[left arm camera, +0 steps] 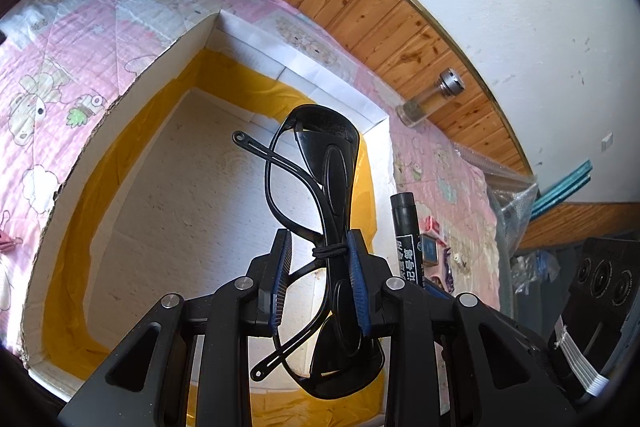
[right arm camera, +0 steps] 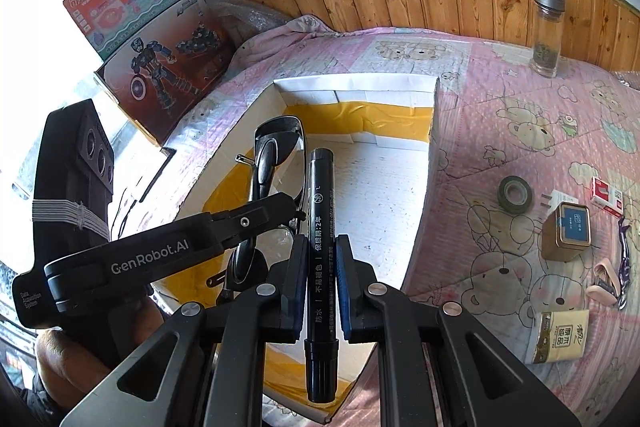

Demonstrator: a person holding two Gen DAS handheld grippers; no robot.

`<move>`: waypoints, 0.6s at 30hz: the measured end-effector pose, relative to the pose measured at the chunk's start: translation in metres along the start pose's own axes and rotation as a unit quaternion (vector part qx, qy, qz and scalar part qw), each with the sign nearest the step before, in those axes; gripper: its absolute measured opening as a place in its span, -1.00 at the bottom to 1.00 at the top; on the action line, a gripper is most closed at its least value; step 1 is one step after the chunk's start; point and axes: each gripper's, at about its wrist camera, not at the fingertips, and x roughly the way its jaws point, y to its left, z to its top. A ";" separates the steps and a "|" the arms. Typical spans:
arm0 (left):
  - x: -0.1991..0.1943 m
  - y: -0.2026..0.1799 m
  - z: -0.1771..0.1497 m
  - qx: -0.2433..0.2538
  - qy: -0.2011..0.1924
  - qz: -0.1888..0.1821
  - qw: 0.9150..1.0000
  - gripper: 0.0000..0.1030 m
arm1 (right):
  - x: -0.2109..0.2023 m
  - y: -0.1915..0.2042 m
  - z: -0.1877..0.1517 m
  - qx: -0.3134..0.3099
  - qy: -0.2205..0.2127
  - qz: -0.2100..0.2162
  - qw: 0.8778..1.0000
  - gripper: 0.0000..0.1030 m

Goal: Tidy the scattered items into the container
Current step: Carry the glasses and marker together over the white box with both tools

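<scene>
Pink cartoon-bear bedding (right arm camera: pixel 520 147) covers the surface under a wood-panelled wall. At frame centre sits the open cardboard box (right arm camera: pixel 434 131), lined white with yellow tape. Above it, the left gripper (left arm camera: pixel 320 279) clamps folded black sunglasses (left arm camera: pixel 332 187), and the right gripper (right arm camera: pixel 320 279) pinches a black marker (right arm camera: pixel 320 227) upright. At right in the right wrist view lie a tape roll (right arm camera: pixel 515 194), a small tin (right arm camera: pixel 568 237), a tissue pack (right arm camera: pixel 560 337) and a glass jar (right arm camera: pixel 547 31).
</scene>
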 end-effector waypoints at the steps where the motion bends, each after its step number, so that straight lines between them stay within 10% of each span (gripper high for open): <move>1: 0.001 0.000 0.001 0.000 0.000 0.000 1.000 -0.44 | 0.001 0.000 0.001 0.000 0.001 0.000 1.000 -0.72; 18: 0.016 0.010 0.026 -0.015 0.022 0.013 1.000 -0.44 | 0.025 -0.007 0.026 0.016 0.025 0.000 1.000 -0.72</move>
